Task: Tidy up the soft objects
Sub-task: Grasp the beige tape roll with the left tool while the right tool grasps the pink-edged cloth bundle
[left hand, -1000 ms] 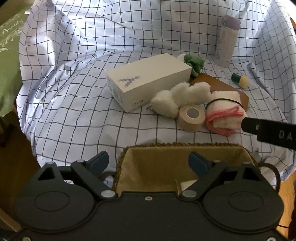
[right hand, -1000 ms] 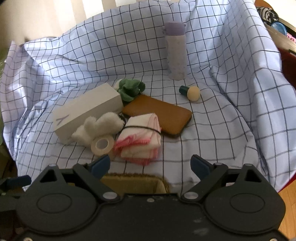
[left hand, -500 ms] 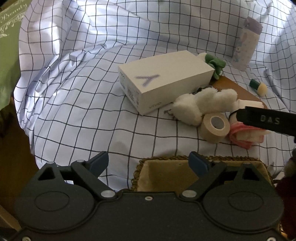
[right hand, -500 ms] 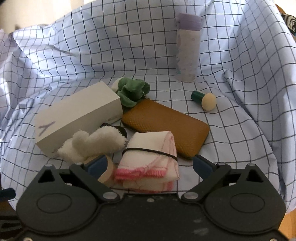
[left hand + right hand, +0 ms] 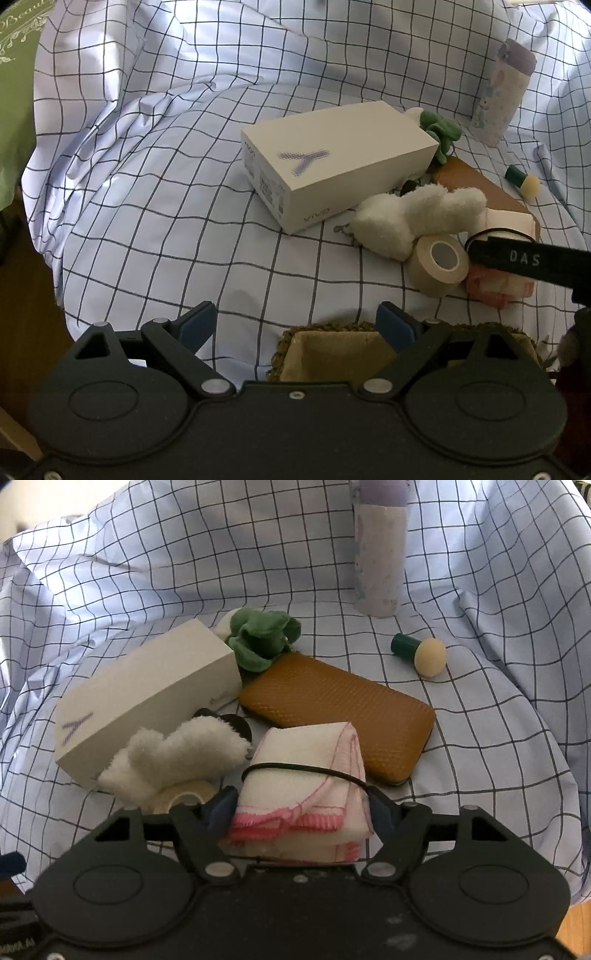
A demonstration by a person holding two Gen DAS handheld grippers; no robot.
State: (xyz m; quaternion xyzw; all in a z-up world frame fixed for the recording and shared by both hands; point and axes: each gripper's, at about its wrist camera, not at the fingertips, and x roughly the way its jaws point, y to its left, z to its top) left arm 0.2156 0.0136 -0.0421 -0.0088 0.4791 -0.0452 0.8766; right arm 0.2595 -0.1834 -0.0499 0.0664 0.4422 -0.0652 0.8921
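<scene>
A checked cloth (image 5: pixel 147 590) bears a white box (image 5: pixel 147 698), brown case (image 5: pixel 340 709), bottle (image 5: pixel 380 554) and woven basket (image 5: pixel 332 350).

A white box (image 5: pixel 144 698) with a purple mark lies on the checked cloth (image 5: pixel 147 572), at about 9 o'clock in the right wrist view. A flat brown case (image 5: pixel 332 709) lies in the middle, close to the box's end. A tall bottle (image 5: pixel 380 554) with a purple cap stands upright at 12 o'clock. A little stamp (image 5: pixel 419 651) with a green handle and a round cream tip lies on its side at 2 o'clock, apart from the case. A roll of tan tape (image 5: pixel 439 262) sits at 3 o'clock in the left wrist view.
</scene>
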